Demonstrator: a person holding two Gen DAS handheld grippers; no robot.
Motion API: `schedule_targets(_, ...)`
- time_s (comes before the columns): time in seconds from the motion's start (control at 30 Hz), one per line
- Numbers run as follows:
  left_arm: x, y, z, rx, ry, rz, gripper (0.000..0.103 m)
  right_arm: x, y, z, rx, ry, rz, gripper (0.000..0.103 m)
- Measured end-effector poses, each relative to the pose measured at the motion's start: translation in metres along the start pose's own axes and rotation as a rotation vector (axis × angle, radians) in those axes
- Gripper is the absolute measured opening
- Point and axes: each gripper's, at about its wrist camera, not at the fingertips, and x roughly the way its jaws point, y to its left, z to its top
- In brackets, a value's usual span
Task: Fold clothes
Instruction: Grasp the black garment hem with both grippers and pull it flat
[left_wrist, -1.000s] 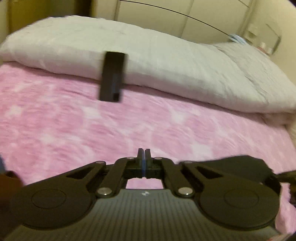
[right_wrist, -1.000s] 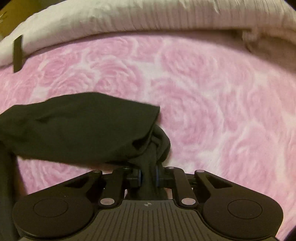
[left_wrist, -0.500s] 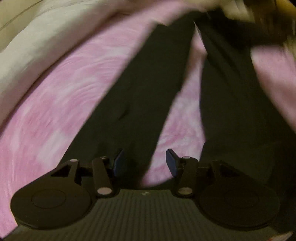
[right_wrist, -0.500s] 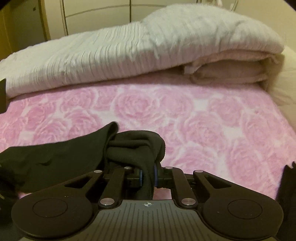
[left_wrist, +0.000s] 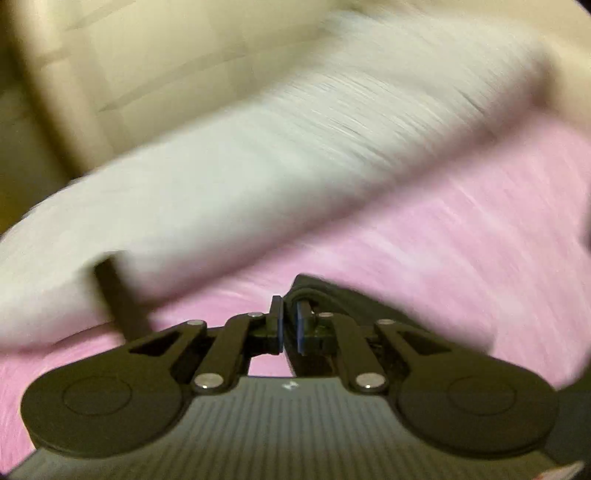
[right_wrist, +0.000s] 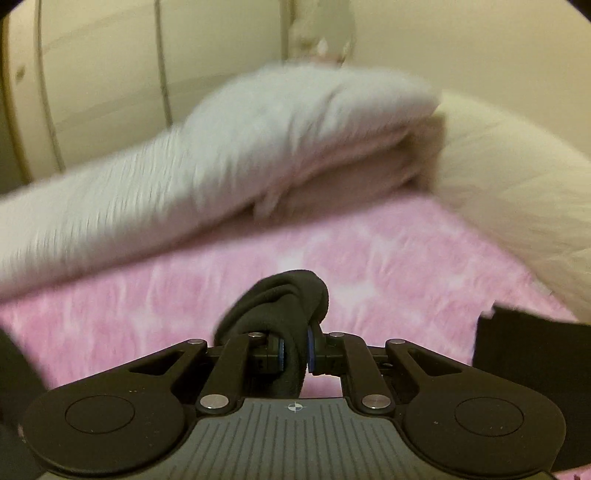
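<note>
Black garment (right_wrist: 284, 306): I hold it bunched above the pink bed cover (right_wrist: 388, 266), short of the white duvet (right_wrist: 221, 166); its fold state is hidden from me.
Right tool (right_wrist: 294, 349): clamped on a thick wad; bulk could creep out.
Left tool (left_wrist: 289, 325): nearly closed on a thin dark edge (left_wrist: 354, 299) that I judge could slip, dropping that side onto the cover.
Blur: both views smear, so I could misjudge the lay-down.

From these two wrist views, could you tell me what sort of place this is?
Most likely a bedroom: a pink rose-patterned blanket covers a bed, a white duvet lies bunched behind, and pale wardrobe doors stand beyond.
</note>
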Motion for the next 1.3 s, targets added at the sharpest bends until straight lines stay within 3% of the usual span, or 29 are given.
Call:
schedule_targets(0.07, -0.014, 0.049, -0.002, -0.111, -0.027, 0.091, 0.006, -0.005, 0.002, 0.008, 0.033, -0.079, -0.04, 0.01)
schedule_targets(0.13, -0.018, 0.076, -0.02, -0.167, -0.004, 0.156, 0.003, 0.001, 0.005, 0.01, 0.02, -0.105, -0.072, 0.01)
schedule_targets(0.27, -0.008, 0.108, -0.077, -0.252, 0.127, 0.251, 0.0, 0.045, 0.006, -0.018, -0.024, 0.023, -0.121, 0.01)
schedule_targets(0.37, -0.003, 0.128, -0.127, -0.323, 0.251, 0.256, 0.0, 0.074, -0.002, -0.045, -0.027, 0.165, -0.159, 0.011)
schedule_targets(0.47, -0.015, 0.129, -0.157, -0.386, 0.303, 0.196, 0.005, 0.082, -0.002, -0.065, -0.027, 0.274, -0.181, 0.011)
schedule_targets(0.53, -0.026, 0.124, -0.17, -0.42, 0.315, 0.113, 0.021, 0.075, 0.003, -0.073, -0.022, 0.301, -0.184, 0.011)
schedule_targets(0.63, -0.047, 0.112, -0.182, -0.431, 0.337, -0.05, 0.031, 0.051, 0.023, -0.082, -0.037, 0.334, -0.119, 0.012)
schedule_targets(0.73, -0.071, 0.092, -0.196, -0.392, 0.395, -0.209, 0.041, 0.019, 0.052, -0.104, -0.135, 0.425, 0.065, 0.03)
schedule_targets(0.8, -0.087, 0.082, -0.211, -0.362, 0.452, -0.301, 0.042, -0.003, 0.072, -0.119, -0.2, 0.484, 0.188, 0.049)
schedule_targets(0.87, -0.1, 0.072, -0.231, -0.304, 0.512, -0.357, 0.043, -0.023, 0.091, -0.136, -0.265, 0.545, 0.313, 0.054)
schedule_targets(0.93, -0.109, 0.065, -0.249, -0.262, 0.551, -0.39, 0.043, -0.038, 0.107, -0.156, -0.339, 0.598, 0.43, 0.054)
schedule_targets(1.03, -0.121, 0.056, -0.272, -0.199, 0.589, -0.411, 0.043, -0.048, 0.128, -0.183, -0.471, 0.643, 0.513, 0.054)
schedule_targets(1.2, -0.129, 0.056, -0.307, -0.132, 0.624, -0.432, 0.043, -0.037, 0.149, -0.207, -0.61, 0.681, 0.591, 0.054)
schedule_targets(1.3, -0.136, 0.061, -0.315, -0.133, 0.601, -0.448, 0.04, -0.027, 0.153, -0.212, -0.586, 0.743, 0.633, 0.053)
